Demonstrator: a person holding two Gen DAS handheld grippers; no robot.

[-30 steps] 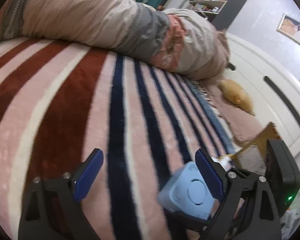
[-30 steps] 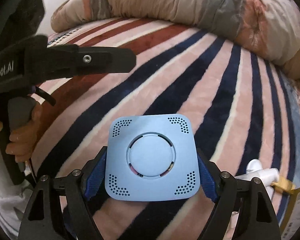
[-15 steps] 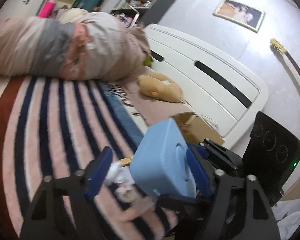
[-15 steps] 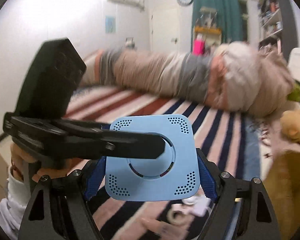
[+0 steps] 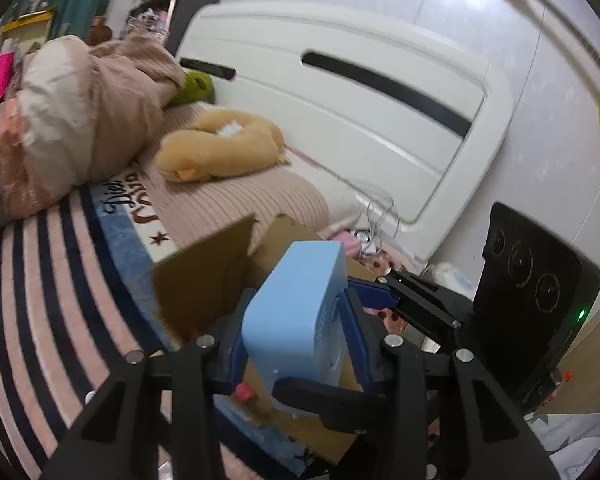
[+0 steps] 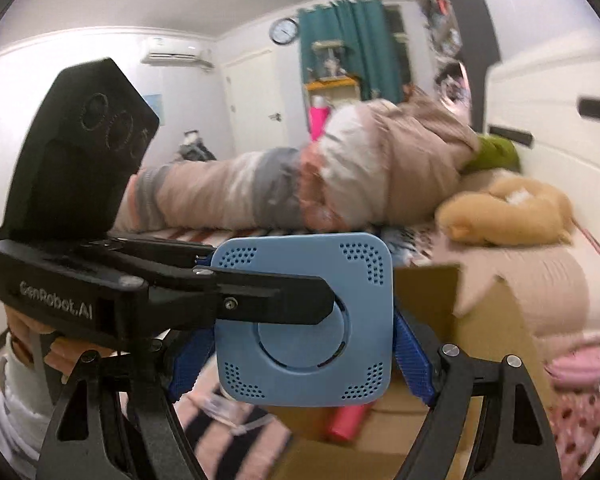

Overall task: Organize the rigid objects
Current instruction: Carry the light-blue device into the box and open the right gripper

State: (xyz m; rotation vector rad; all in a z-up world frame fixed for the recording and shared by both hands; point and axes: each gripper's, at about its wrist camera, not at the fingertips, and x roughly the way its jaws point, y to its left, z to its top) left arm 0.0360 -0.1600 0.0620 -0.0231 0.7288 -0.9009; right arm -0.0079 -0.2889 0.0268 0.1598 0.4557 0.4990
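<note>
A light blue square box with rounded corners and vent holes (image 6: 304, 320) is held in my right gripper (image 6: 296, 354), whose blue pads press its left and right sides. It is lifted above an open cardboard box (image 6: 480, 320). In the left wrist view the blue box (image 5: 296, 308) shows edge-on between my left gripper's fingers (image 5: 300, 344), above the cardboard box (image 5: 204, 280). My left gripper's jaws stand apart around it; whether the pads touch it I cannot tell. A pink object (image 6: 346, 416) lies in the cardboard box.
The striped pink and navy blanket (image 5: 40, 280) covers the bed. A rolled duvet (image 5: 60, 128), a tan plush toy (image 5: 220, 148) and the white headboard (image 5: 340, 92) lie beyond. White small items (image 6: 228, 408) lie on the blanket.
Both grippers have swung right from the striped blanket towards the headboard. The blue box, lifted off the blanket, now hangs over the cardboard box, with the left gripper close around it.
</note>
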